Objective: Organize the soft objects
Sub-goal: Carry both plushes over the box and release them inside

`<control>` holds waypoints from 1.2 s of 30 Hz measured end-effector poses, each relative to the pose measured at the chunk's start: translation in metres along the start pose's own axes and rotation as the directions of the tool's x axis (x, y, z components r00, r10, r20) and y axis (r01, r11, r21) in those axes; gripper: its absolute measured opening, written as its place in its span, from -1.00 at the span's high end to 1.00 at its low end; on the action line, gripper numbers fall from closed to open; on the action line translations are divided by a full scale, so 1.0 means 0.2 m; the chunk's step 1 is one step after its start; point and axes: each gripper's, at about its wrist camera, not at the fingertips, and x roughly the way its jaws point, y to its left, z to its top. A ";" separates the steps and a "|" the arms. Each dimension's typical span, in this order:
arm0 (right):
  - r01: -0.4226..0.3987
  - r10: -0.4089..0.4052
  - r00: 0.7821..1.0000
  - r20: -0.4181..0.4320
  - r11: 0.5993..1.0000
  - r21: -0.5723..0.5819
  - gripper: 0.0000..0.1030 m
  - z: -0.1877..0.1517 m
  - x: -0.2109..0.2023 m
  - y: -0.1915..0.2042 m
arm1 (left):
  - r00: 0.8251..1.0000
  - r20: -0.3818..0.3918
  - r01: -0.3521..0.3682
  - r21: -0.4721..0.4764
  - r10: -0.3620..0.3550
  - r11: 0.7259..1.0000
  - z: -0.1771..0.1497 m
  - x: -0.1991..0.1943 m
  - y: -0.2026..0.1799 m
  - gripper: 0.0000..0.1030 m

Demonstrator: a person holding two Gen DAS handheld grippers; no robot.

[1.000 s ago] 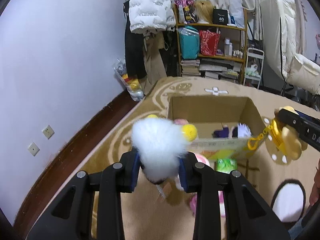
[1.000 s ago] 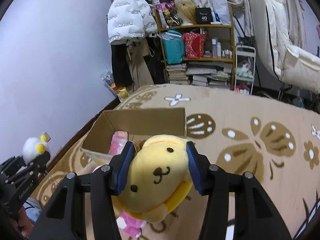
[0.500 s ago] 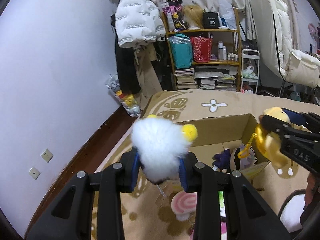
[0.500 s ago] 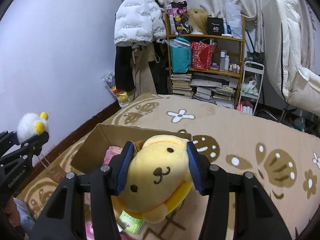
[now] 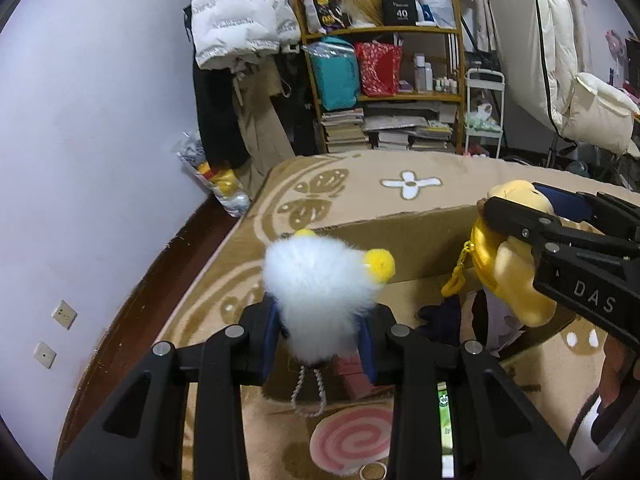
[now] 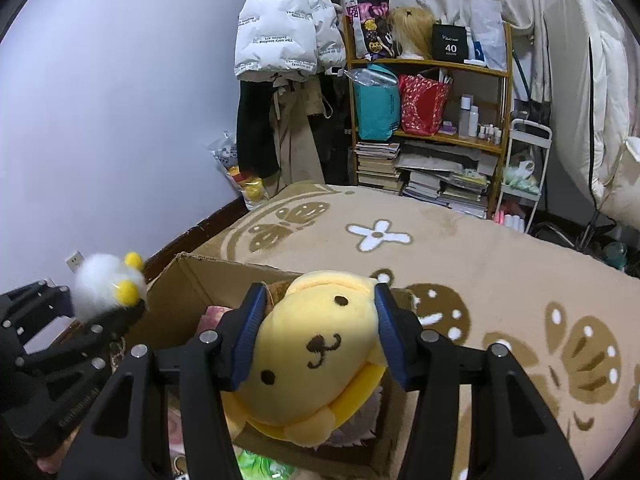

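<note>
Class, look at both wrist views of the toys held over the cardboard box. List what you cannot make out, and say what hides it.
- Cardboard box, left wrist view: its contents are mostly hidden behind the white fluffy toy and the yellow dog plush.
- Same box, right wrist view: the plush and the right gripper cover the inside.
- Pink swirl cushion: the left gripper partly covers it.
- Shelf bottles: labels too small.

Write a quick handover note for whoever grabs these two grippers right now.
Left gripper: shut on the fluffy white pompom toy with yellow balls, near the open cardboard box.
Right gripper: shut on the yellow plush dog, over the box.
Done: a few soft things already lie inside the box.
Left: drop both toys in; the pink swirl cushion is on the beige patterned rug.
</note>
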 end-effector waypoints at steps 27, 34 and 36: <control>-0.038 0.052 0.991 -0.120 0.993 0.115 -0.31 -0.13 0.12 -0.13 | 0.988 -0.127 0.074 -0.071 -0.083 0.995 -0.08 0.11 0.06 -0.54; -0.045 0.059 0.991 -0.120 0.992 0.119 -0.78 -0.12 0.02 -0.13 | 0.991 -0.124 0.040 -0.083 -0.050 0.996 -0.08 0.00 0.11 -0.77; -0.042 0.056 0.992 -0.117 0.992 0.115 -0.81 -0.12 -0.01 -0.12 | 0.992 -0.117 0.035 -0.097 -0.046 0.995 -0.09 -0.03 0.13 -0.82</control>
